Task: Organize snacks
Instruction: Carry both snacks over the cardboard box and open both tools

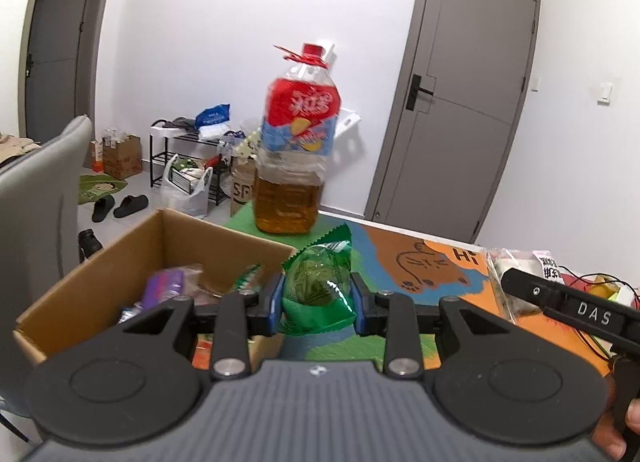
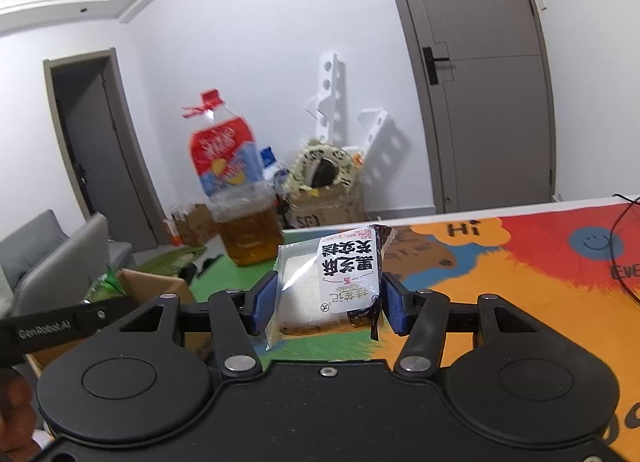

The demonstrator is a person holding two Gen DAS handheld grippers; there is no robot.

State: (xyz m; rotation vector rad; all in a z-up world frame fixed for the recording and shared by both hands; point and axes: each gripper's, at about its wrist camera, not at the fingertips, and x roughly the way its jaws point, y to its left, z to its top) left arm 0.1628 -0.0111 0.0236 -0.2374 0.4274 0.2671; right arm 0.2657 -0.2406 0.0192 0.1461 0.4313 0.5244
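1. At centre of the left wrist view, our left gripper (image 1: 317, 298) clamps a green snack packet (image 1: 318, 290), just right of the cardboard box (image 1: 160, 258) at lower left.
2. Centre of the right wrist view, our right gripper (image 2: 329, 302) grasps a white cake packet (image 2: 332, 286) above the colourful mat (image 2: 520, 262).
3. Beyond both, an oil bottle (image 1: 294, 142) stands on the mat.

Two black handheld grippers: the left gripper (image 1: 316, 298) and right gripper (image 2: 329, 298) have blue ribbed pads, silver screws, round black discs, and white lettering on side bars.
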